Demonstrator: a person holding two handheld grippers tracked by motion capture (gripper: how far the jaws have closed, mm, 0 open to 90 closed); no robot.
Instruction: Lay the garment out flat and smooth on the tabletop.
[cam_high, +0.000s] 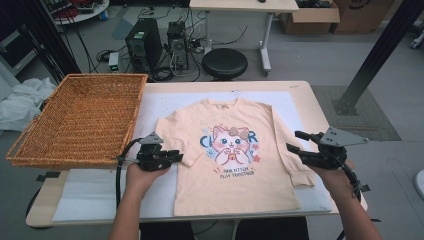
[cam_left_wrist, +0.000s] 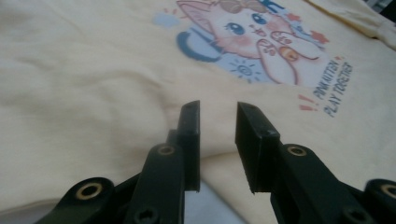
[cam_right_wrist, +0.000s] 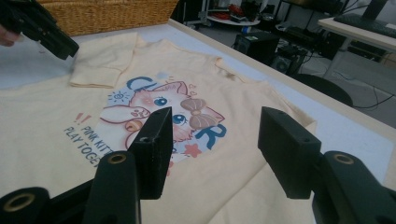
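Hovering left tongs (cam_high: 176, 157) narrowly parted, empty, at 9 o'clock edge of peach cotton kitten-print T-shirt (cam_high: 235, 165); right tongs (cam_high: 295, 141) gaping, empty, at 3 o'clock sleeve. Pinching single layer only.

The shirt (cam_high: 227, 155) lies flat on the table (cam_high: 305, 95), the basket (cam_high: 80, 120) to its left.
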